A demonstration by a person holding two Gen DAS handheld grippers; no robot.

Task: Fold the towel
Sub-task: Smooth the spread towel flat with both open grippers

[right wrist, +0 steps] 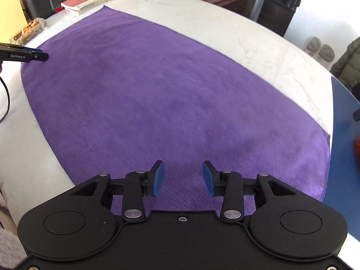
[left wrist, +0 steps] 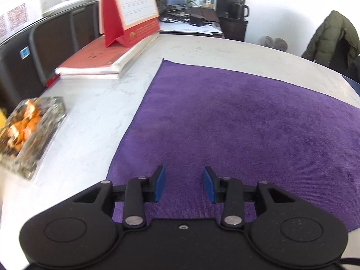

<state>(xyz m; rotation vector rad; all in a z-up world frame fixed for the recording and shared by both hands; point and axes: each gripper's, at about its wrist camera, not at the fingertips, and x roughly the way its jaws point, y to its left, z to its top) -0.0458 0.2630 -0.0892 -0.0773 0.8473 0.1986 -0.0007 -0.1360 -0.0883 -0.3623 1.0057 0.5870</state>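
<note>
A purple towel [right wrist: 171, 94] lies spread flat in a single layer on the pale marbled surface [right wrist: 236, 33]. In the right wrist view its long axis runs from the far left corner, near a stack of books [left wrist: 105, 60], to the near right corner, which reaches the surface's right edge beside a blue area. Seen from the left wrist, the towel's left edge runs away from the camera, leaning right toward the far corner, and its far edge slopes down to the right.

The left gripper [left wrist: 184, 184] hangs over the towel's near left part, just inside the left edge. Its blue pads [left wrist: 160, 183] are spread apart, with only towel showing in the gap; whether they touch the cloth I cannot tell. In the right wrist view its tip shows at the left edge of the picture.

The right gripper [right wrist: 182, 177] hangs over the near edge further right, pads likewise apart and gripping nothing.

A glass dish [left wrist: 29, 132] with orange pieces sits left of the towel, well apart from it. A red calendar [left wrist: 128, 11] stands on the books.
</note>
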